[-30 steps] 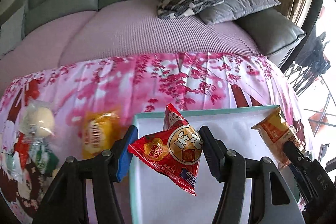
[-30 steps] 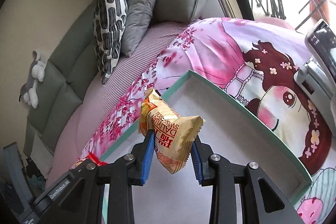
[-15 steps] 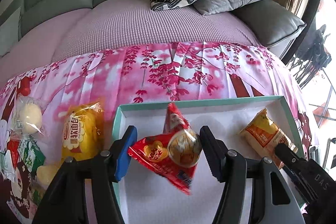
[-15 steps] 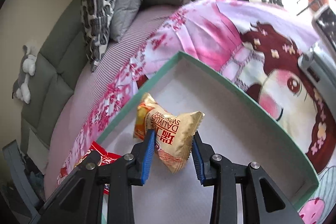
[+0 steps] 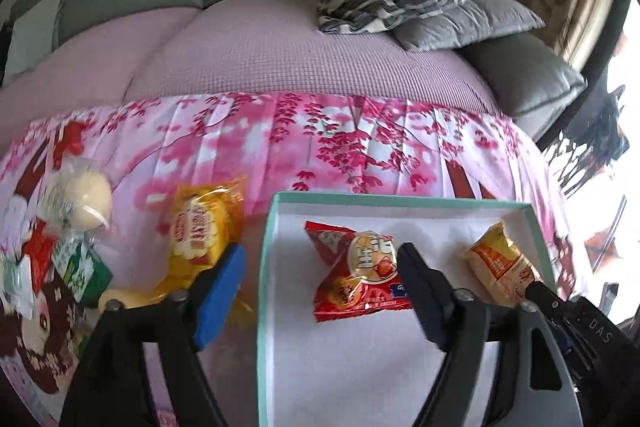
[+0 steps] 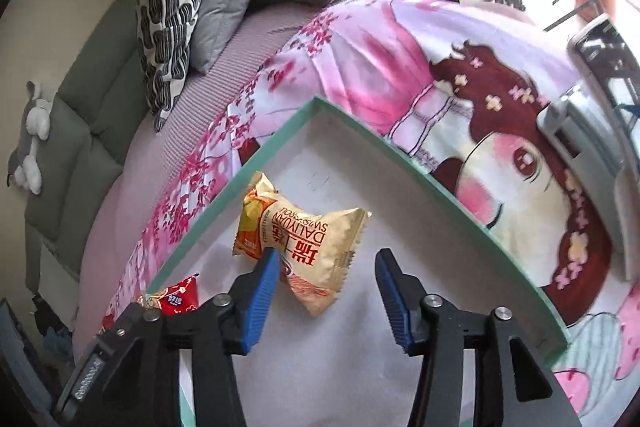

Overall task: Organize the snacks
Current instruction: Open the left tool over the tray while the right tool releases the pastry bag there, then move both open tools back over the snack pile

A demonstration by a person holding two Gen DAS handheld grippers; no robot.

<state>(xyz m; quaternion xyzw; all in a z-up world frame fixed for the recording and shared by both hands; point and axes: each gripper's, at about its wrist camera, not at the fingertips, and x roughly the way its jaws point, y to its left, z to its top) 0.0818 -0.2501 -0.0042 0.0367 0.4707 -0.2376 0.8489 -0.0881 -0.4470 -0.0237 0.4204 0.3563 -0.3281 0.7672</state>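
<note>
Your left gripper (image 5: 320, 285) and right gripper (image 6: 326, 281): black plastic frames, silver screws, ribbed blue finger pads (image 6: 262, 293).

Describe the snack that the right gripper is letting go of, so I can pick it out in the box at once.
Find the shallow teal-rimmed box on the pink cartoon cloth. Two packets lie on its white floor; yours is the Swiss roll packet between the opening fingers of the right gripper. It is pale gold with orange, unlike the red packet beside it.
</note>
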